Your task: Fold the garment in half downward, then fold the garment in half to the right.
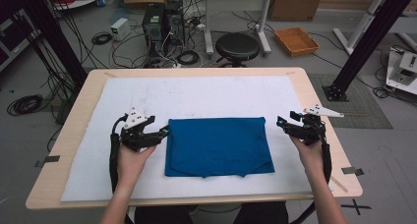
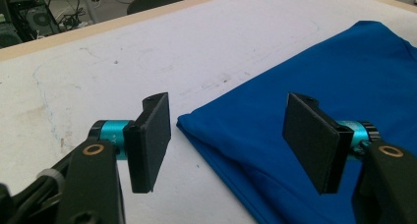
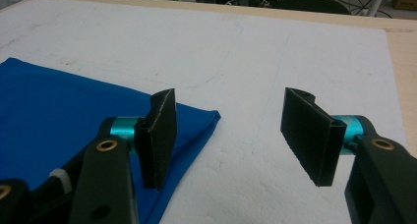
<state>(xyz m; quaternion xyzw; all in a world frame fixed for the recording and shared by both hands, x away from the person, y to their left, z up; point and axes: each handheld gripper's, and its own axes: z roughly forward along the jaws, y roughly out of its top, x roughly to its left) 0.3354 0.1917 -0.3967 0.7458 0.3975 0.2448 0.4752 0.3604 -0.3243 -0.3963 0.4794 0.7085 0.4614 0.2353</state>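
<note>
A blue cloth (image 1: 218,146), folded into a rectangle, lies flat on the white mat (image 1: 196,94). My left gripper (image 1: 160,126) hovers at the cloth's upper left corner with its jaws wide apart. In the left gripper view that gripper (image 2: 231,135) is open, and the cloth's corner (image 2: 344,71) lies below, between the pads and untouched. My right gripper (image 1: 286,119) stands just off the cloth's upper right corner. In the right gripper view it (image 3: 236,135) is open over bare mat, the cloth's corner (image 3: 64,106) lying under its left pad (image 3: 160,135).
The mat covers most of a wooden table (image 1: 74,111). Beyond the far edge stand a black stool (image 1: 237,47), computer cases (image 1: 162,20) among cables, and an orange tray (image 1: 296,40) on the floor. Black frame posts (image 1: 366,42) rise at both sides.
</note>
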